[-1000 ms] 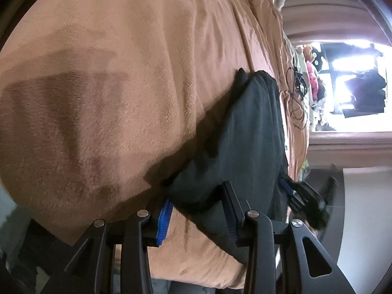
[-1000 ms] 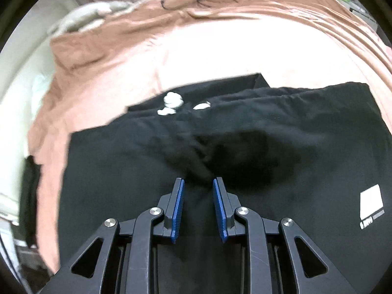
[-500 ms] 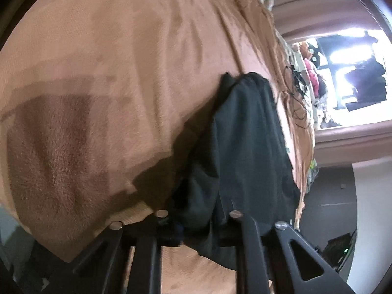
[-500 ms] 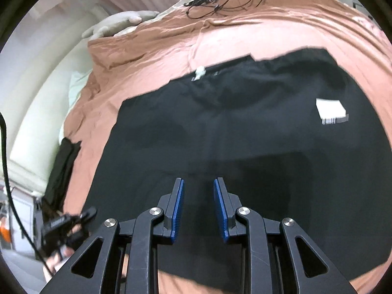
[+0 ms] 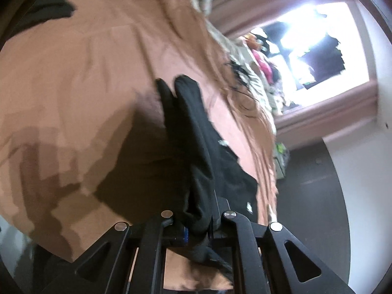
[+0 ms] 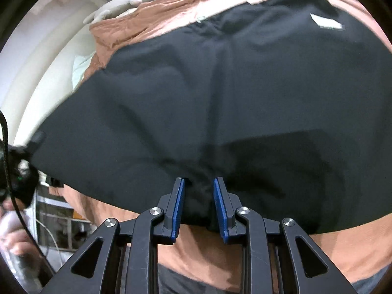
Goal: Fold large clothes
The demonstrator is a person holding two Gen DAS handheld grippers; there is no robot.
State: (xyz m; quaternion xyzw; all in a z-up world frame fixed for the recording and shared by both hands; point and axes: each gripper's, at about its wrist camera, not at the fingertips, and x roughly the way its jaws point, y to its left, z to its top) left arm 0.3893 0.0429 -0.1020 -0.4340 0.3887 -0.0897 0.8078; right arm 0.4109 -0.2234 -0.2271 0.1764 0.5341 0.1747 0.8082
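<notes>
A large black garment [image 6: 220,85] with a white label [image 6: 325,23] lies spread on a brown bedspread [image 6: 147,19]. My right gripper [image 6: 198,188] sits at its near edge. Its jaws are closing on a bunch of the black cloth, and creases fan out from the grip. In the left wrist view the same garment [image 5: 196,127] hangs in a long fold, raised off the bedspread [image 5: 73,73]. My left gripper [image 5: 198,220] is closing on its corner, and the cloth covers the pads.
Black cables [image 5: 240,93] lie on the far part of the bed near a bright window [image 5: 313,36]. Another dark cloth [image 5: 44,2] lies at the bed's far corner. A grey pillow [image 6: 122,5] sits at the head. A hand [image 6: 12,220] shows beside the bed.
My left gripper closed on the garment's corner and rose, lifting that side off the bed. My right gripper slid back across the cloth to the near edge and pinched it.
</notes>
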